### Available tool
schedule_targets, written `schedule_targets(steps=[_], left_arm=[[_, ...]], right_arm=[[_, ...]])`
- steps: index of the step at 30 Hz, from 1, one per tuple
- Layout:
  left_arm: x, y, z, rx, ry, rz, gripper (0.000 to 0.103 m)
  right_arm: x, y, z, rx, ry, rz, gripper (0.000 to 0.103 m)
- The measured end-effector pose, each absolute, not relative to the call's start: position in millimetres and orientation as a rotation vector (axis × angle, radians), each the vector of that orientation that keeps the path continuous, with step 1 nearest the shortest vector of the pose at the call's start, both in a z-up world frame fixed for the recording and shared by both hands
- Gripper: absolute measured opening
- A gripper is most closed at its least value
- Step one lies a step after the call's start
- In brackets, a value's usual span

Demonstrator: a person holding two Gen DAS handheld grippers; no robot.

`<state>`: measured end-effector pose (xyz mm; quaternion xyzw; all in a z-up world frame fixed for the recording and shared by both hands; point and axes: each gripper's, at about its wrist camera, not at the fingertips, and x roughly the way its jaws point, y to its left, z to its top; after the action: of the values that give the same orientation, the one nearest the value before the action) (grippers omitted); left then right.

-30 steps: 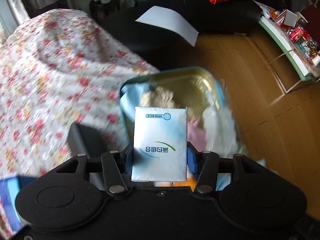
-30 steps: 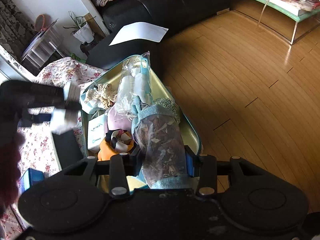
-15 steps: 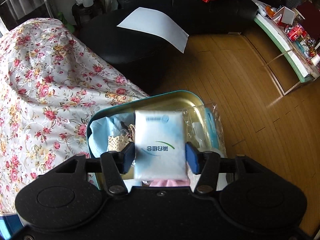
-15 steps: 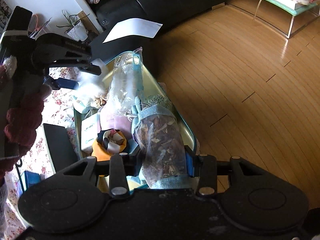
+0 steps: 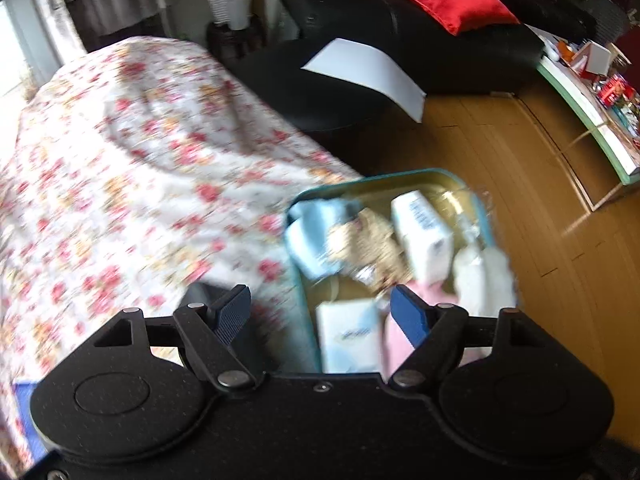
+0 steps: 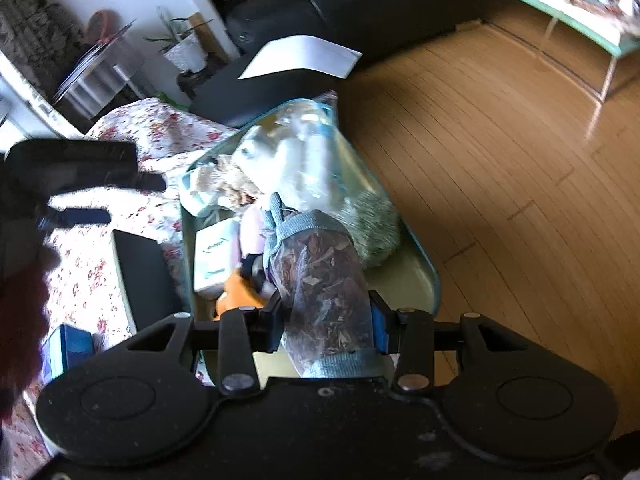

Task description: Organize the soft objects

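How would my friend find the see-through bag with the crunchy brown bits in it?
Look for the teal tin with the gold inside, at the edge of the flowery cloth by the wooden floor. At its near end, the right tongs pinch a clear pouch. Only this one is full of dry brown flakes and has grey-blue fabric trim; its neighbours are white packets and pale cloths.

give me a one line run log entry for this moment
left tool: open, just released, empty | right tool: shut on mesh pouch | white packet: in tin
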<state>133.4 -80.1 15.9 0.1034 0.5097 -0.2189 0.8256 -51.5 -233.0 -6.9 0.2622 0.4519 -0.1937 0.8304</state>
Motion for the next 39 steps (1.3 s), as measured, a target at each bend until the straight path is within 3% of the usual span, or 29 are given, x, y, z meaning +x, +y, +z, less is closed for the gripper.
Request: schedule_targets(steps=[14,23,39], left_arm=[[78.8,12.1,0.8,0.183,1.16,-0.345,0.072],[51.7,18.1,-7.5,0.182,1.184,-0.363,0.073],[-2.6,10.1,11.9,0.25,1.103,-0.362,0.085]], right_arm=[[19.8,-191.4,40.1,0.353,0.843,-0.271,0.04],[-22.1,-202.2,46.1,0.355,0.834,-0.366,0.04],[-107.9,-187.9,38.7,0.308,0.862,-0.492,0.064]])
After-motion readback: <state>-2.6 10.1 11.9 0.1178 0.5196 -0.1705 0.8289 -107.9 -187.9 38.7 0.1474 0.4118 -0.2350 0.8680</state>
